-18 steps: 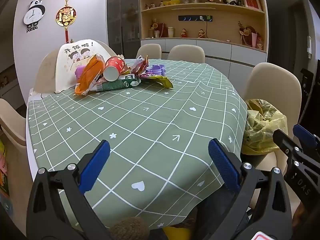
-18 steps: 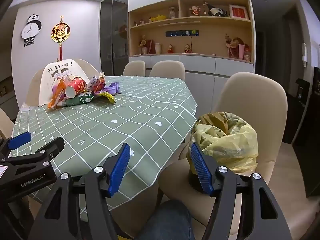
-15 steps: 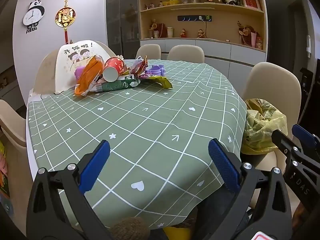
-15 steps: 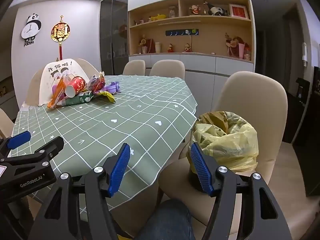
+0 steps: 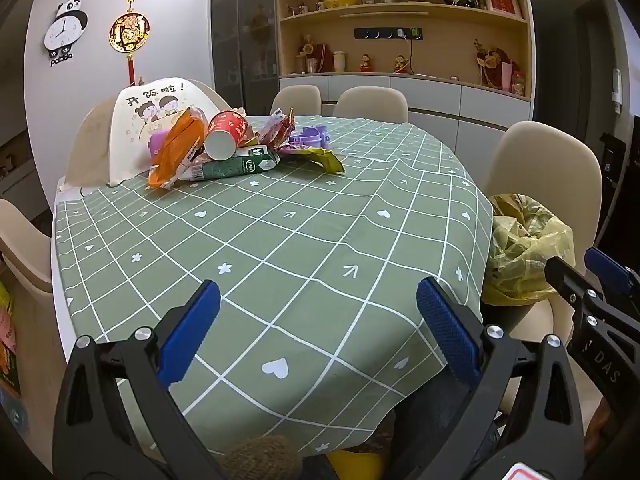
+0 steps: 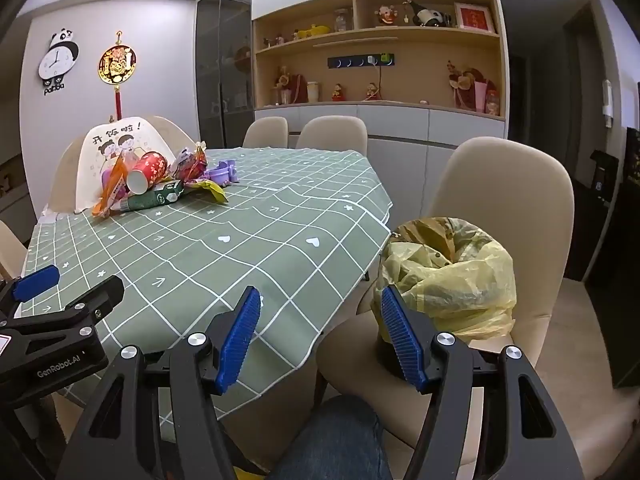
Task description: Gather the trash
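A pile of trash lies at the far left of the green checked tablecloth (image 5: 304, 248): an orange wrapper (image 5: 176, 152), a red paper cup (image 5: 224, 136) on its side, a green carton (image 5: 236, 166), a yellow-green wrapper (image 5: 324, 158) and purple plastic pieces (image 5: 310, 138). The pile also shows in the right wrist view (image 6: 152, 184). A bin lined with a yellow bag (image 6: 452, 272) stands on a beige chair seat right of the table; it also shows in the left wrist view (image 5: 524, 248). My left gripper (image 5: 318, 328) is open and empty over the table's near edge. My right gripper (image 6: 316, 336) is open and empty, low, between the table corner and the bin.
Beige chairs (image 6: 508, 208) ring the table; one at far left wears a white cartoon cover (image 5: 148, 128). Cabinets and shelves with ornaments (image 6: 380, 80) line the back wall. A person's jeans-clad leg (image 6: 340, 440) is below the right gripper.
Both grippers have hardly moved; the views have shifted only slightly. The trash pile and the bin are where they were.
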`<state>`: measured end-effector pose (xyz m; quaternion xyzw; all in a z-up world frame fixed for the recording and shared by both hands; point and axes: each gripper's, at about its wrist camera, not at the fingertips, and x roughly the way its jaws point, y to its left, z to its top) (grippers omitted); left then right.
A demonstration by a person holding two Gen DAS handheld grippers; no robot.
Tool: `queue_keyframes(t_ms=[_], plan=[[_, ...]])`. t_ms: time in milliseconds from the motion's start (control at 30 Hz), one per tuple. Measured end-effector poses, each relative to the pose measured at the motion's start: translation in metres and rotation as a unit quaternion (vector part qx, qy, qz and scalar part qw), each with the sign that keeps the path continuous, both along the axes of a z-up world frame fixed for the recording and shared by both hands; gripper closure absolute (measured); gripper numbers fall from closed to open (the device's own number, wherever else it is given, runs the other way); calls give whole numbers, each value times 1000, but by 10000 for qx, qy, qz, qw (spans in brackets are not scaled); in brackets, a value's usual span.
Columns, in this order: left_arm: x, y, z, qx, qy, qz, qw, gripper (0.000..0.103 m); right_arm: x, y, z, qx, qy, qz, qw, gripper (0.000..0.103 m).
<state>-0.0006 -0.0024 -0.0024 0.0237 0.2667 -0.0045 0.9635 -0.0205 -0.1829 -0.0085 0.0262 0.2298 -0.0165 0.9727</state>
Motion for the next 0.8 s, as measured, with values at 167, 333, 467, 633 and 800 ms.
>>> queue_keyframes(t_ms=[167, 333, 467, 633, 800], plan=[[-1, 0, 0, -3, -2, 2, 10000, 9, 1, 0, 0, 10, 18, 4, 10000, 43], [-2, 0, 0, -2, 1, 4, 10000, 9, 0, 2, -1, -55, 17, 9, 10000, 43], [-1, 0, 0, -5, -1, 6, 10000, 9, 0, 4, -2, -92, 30, 19, 10000, 43], [-2, 1, 0, -4, -3, 0, 10000, 9, 0, 3, -1, -64, 33, 6, 10000, 43], [-1, 0, 0, -3, 1, 6, 10000, 9, 0, 3, -1, -64, 34, 5, 10000, 43]])
